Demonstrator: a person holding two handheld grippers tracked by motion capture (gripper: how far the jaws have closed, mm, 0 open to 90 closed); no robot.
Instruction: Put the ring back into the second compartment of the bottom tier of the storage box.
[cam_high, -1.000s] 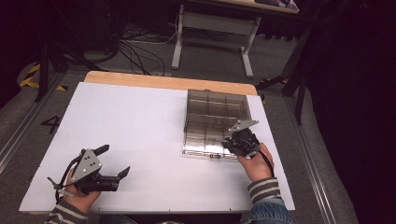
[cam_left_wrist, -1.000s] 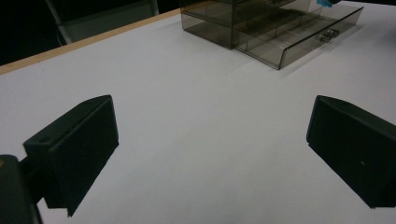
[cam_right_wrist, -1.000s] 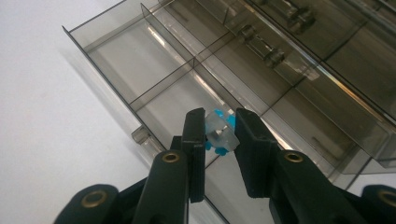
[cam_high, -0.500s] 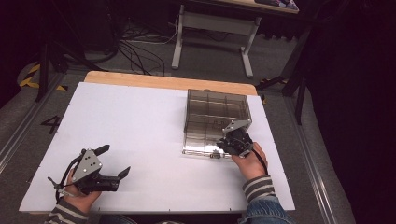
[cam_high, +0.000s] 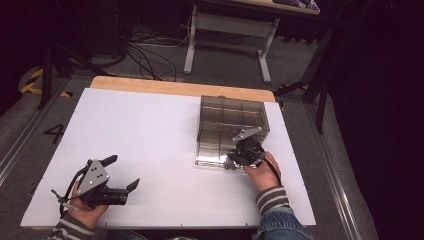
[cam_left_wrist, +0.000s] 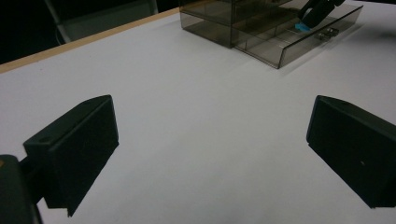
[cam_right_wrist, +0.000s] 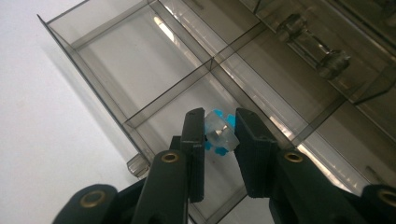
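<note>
1. While the right gripper (cam_right_wrist: 219, 133), jaws nearly closed, pinches the small clear-and-blue part (cam_right_wrist: 218, 136) above the pulled-out drawer (cam_right_wrist: 140, 74) at the table's right, a loose pinch could drop it early.
2. It might clip a divider (cam_right_wrist: 173, 95) and bounce out.
3. The left gripper (cam_left_wrist: 210, 154) lies wide open, empty, near left.

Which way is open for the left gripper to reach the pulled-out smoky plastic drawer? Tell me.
Probably yes: bare white table lies between the left gripper and the drawer; only the right gripper crowds its front.

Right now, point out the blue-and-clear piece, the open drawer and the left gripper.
blue-and-clear piece (cam_right_wrist: 219, 133), right gripper view, its clear middle between the jaws.
open drawer (cam_right_wrist: 93, 86), right gripper view, its side wall.
left gripper (cam_high: 122, 172), high view, midway between its fingertips.
</note>
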